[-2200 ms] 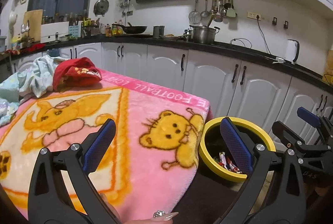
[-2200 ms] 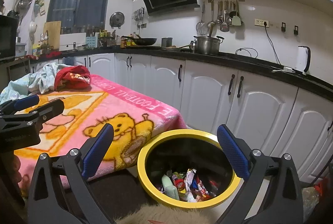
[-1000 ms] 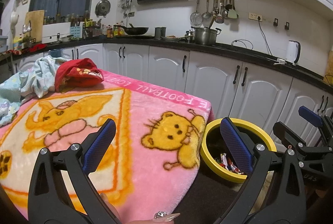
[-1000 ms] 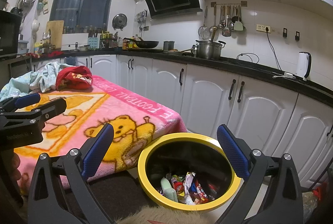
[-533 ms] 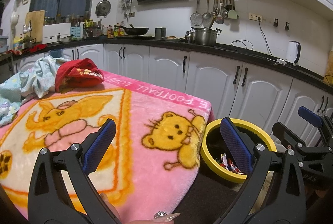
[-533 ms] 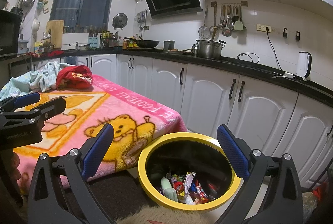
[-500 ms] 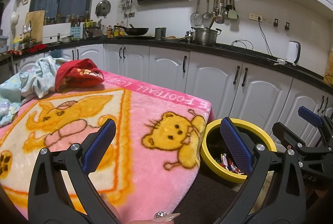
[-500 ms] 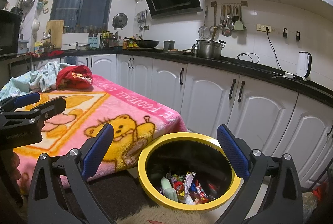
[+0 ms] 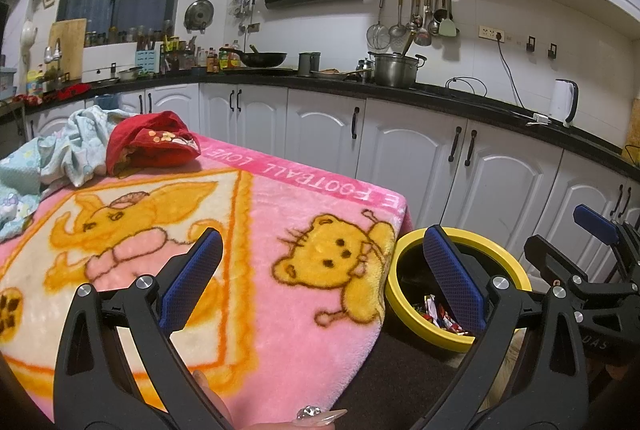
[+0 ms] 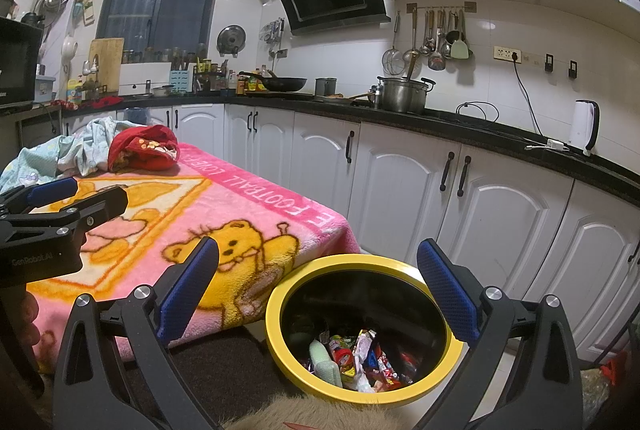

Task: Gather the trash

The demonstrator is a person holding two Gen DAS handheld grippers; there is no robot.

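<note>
Little has changed over two seconds: both grippers, left (image 9: 322, 270) and right (image 10: 318, 282), hover with jaws apart and empty, the trash (image 10: 356, 358) already lying in the bin (image 10: 280, 294) below the right jaws, suggesting collection is finished.

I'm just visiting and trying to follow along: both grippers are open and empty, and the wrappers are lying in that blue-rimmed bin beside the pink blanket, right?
Nearly. The bin's rim is yellow, not blue; the right wrist view shows it plainly. The rest holds: left gripper and right gripper are open and empty, and the wrappers lie in the bin beside the pink blanket.
</note>
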